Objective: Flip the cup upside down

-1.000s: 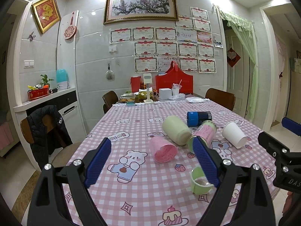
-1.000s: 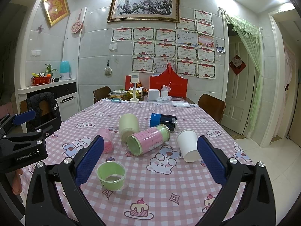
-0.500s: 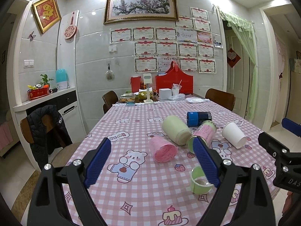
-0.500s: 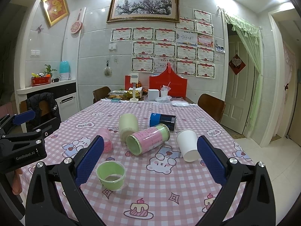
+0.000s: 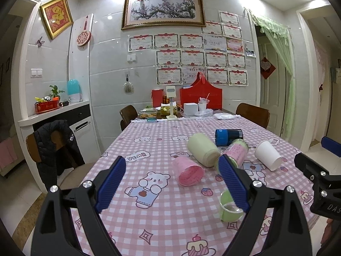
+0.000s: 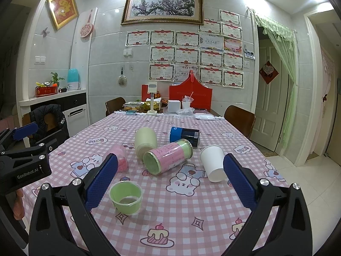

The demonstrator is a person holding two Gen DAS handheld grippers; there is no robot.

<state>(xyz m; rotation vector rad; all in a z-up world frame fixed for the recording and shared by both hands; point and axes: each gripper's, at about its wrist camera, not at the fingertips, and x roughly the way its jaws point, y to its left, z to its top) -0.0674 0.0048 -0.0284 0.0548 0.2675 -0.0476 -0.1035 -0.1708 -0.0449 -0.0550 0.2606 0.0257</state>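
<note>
A small green cup (image 6: 126, 197) stands upright, mouth up, near the table's front edge; it also shows in the left wrist view (image 5: 230, 208), partly behind the right finger. A pink cup (image 5: 187, 171) (image 6: 120, 156), a cream cup (image 5: 203, 152) (image 6: 146, 141), a pink-and-green cup (image 6: 168, 159) (image 5: 235, 152), a blue cup (image 6: 185, 136) (image 5: 228, 137) and a white paper cup (image 6: 213, 165) (image 5: 268, 154) lie on their sides. My left gripper (image 5: 172, 185) is open and empty above the table. My right gripper (image 6: 170, 181) is open and empty, above the green cup.
The table has a pink checked cloth (image 6: 181, 213). Boxes, a red bag (image 6: 190, 95) and a small stand crowd its far end. Wooden chairs (image 6: 239, 117) stand around it; one at the left (image 5: 53, 149) holds a black jacket. A doorway with a green curtain is right.
</note>
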